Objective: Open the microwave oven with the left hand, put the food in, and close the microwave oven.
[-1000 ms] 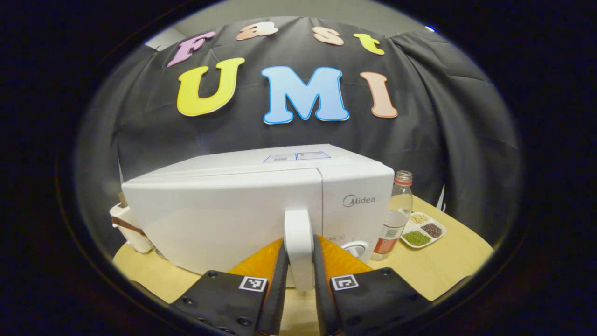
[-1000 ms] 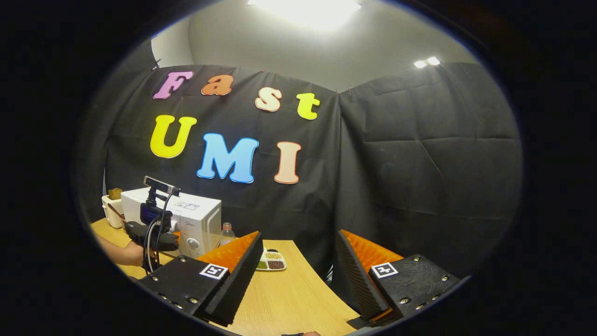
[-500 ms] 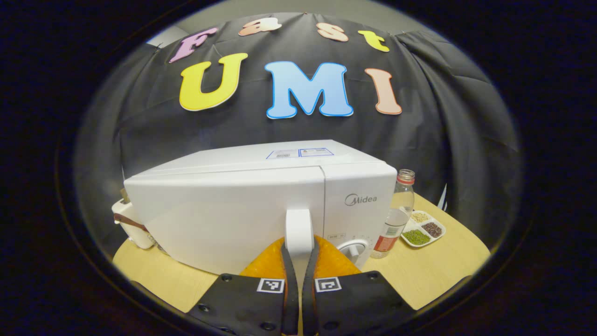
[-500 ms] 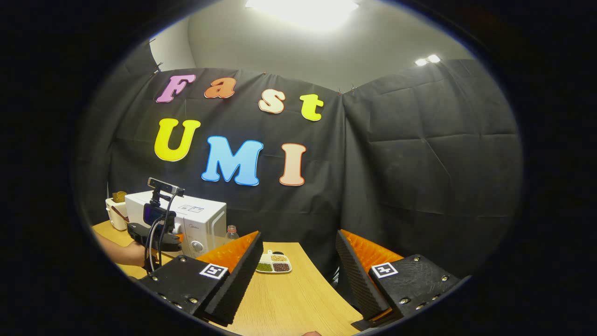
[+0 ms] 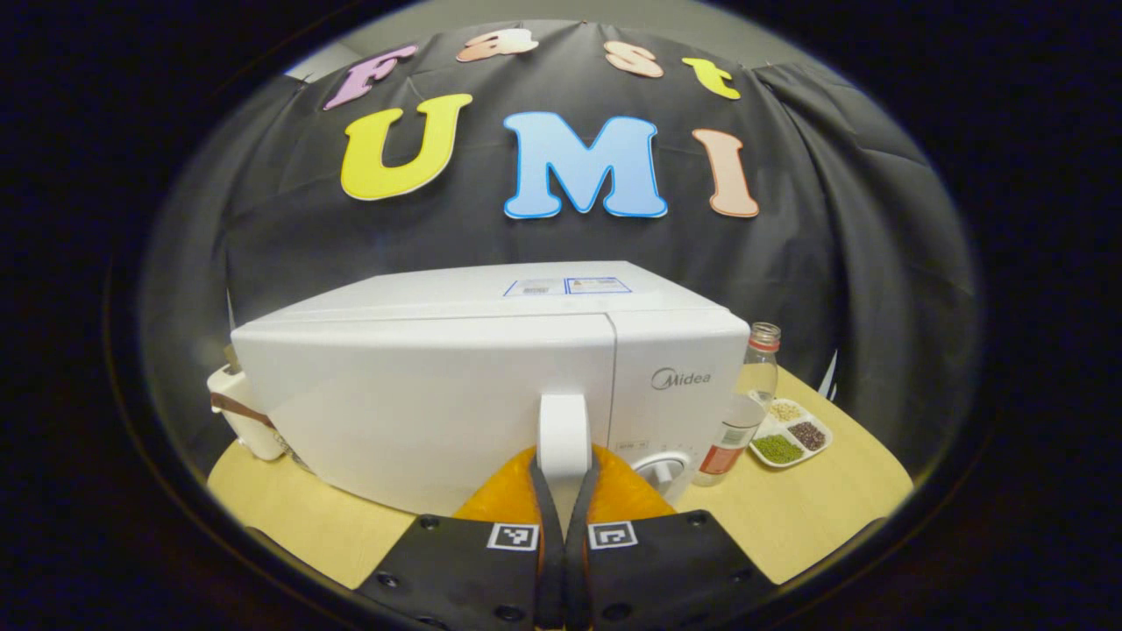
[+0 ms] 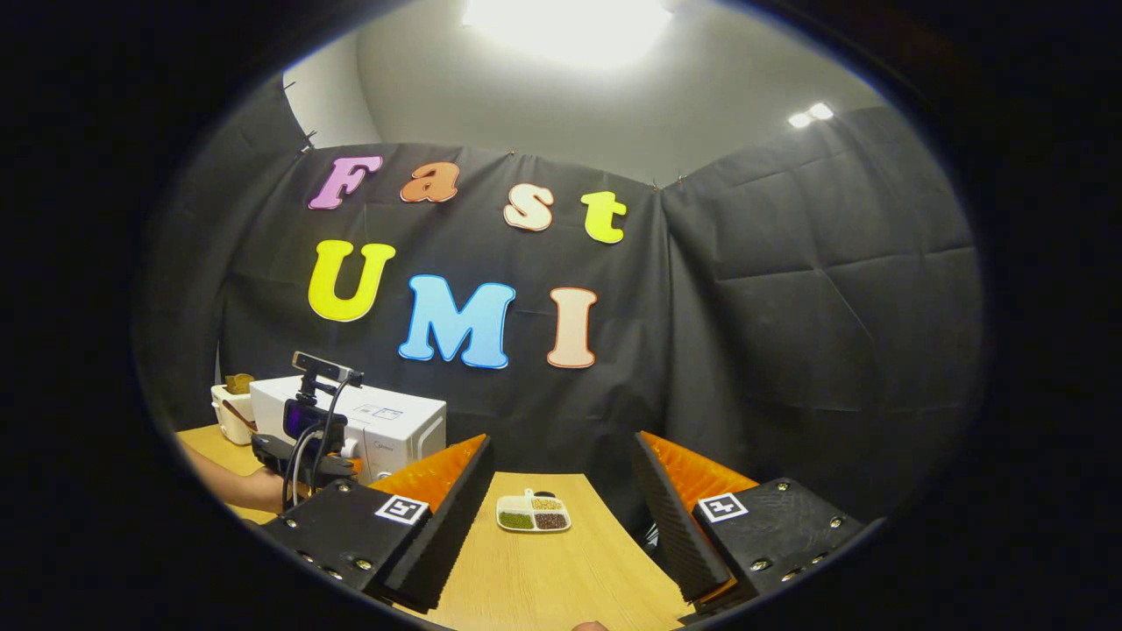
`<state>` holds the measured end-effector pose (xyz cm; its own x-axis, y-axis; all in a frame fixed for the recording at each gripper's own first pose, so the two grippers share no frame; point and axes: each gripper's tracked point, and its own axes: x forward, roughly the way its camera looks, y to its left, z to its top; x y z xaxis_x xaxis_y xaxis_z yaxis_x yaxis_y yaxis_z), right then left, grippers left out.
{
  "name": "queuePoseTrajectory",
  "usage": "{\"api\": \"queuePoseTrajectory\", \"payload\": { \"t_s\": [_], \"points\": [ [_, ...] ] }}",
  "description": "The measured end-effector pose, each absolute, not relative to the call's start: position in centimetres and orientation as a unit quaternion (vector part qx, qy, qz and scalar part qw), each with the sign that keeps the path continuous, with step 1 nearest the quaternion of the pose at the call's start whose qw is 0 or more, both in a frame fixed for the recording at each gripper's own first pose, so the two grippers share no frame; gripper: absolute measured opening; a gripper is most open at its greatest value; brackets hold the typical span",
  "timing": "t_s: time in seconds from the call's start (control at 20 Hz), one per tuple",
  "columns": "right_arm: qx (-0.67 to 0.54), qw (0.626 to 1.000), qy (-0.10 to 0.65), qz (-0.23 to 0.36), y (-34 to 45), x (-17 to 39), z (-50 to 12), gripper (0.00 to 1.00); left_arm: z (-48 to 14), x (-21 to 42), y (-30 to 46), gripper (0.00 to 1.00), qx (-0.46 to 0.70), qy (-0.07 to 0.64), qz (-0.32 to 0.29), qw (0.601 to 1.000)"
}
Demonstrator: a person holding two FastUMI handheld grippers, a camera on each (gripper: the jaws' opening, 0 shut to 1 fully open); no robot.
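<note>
A white microwave oven (image 5: 438, 394) stands on the wooden table with its door closed. My left gripper (image 5: 563, 491) is shut on the door's white vertical handle (image 5: 562, 434), one finger pressing each side. A white divided dish of food (image 5: 789, 436) with green, dark and pale grains lies to the oven's right. In the right gripper view my right gripper (image 6: 561, 517) is open over the table, holding nothing; the food dish (image 6: 533, 514) lies beyond its fingers. The microwave oven (image 6: 386, 425) sits far left there, with the left gripper (image 6: 307, 438) and a hand at its front.
A clear bottle with a red label (image 5: 741, 412) stands between the oven and the dish. A white container with a brown strap (image 5: 245, 421) sits left of the oven. The table (image 5: 815, 508) has bare wood at front right.
My left gripper's fingers closed from a loose gap onto the door handle. The right gripper view swung slightly, so the oven and dish sit farther right in it.
</note>
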<state>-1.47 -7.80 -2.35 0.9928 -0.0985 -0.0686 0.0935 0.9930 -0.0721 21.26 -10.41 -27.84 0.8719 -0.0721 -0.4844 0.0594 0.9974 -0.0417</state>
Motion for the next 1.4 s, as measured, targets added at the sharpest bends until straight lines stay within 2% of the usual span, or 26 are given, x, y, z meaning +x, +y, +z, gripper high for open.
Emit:
{"api": "queuePoseTrajectory", "payload": {
  "t_s": [0.25, 0.3, 0.35, 0.4, 0.8, 1.05, 1.4],
  "points": [
    [-0.038, 0.999, 0.026, -0.029, -6.8, -0.2, -1.9, 0.96, -28.1, 21.1, -10.4, 0.06, -0.020, 0.252, -0.028, 0.967],
    [-0.039, 0.999, 0.024, -0.027, -6.7, -0.1, -1.9, 0.96, -28.4, 19.6, -10.2, 0.06, -0.031, 0.268, -0.017, 0.963],
    [-0.041, 0.998, 0.023, -0.028, -6.8, 0.1, -2.0, 0.96, -27.8, 18.6, -9.9, 0.07, -0.025, 0.250, -0.017, 0.968],
    [-0.041, 0.998, 0.024, -0.029, -6.9, 0.3, -2.1, 0.96, -26.7, 18.2, -9.6, 0.07, -0.013, 0.226, -0.024, 0.974],
    [-0.017, 0.998, 0.047, 0.037, -1.5, 2.4, -4.0, 0.96, -26.4, 12.6, -7.5, 0.06, -0.029, 0.240, -0.059, 0.969],
    [-0.018, 0.994, 0.048, 0.093, 3.1, 2.9, -4.4, 0.96, -25.8, 8.8, -5.5, 0.13, -0.024, 0.241, -0.072, 0.968],
    [-0.025, 0.986, 0.047, 0.156, 7.9, 2.7, -4.4, 0.96, -25.0, 3.9, -1.8, 0.22, -0.011, 0.250, -0.052, 0.967]
  ]
}}
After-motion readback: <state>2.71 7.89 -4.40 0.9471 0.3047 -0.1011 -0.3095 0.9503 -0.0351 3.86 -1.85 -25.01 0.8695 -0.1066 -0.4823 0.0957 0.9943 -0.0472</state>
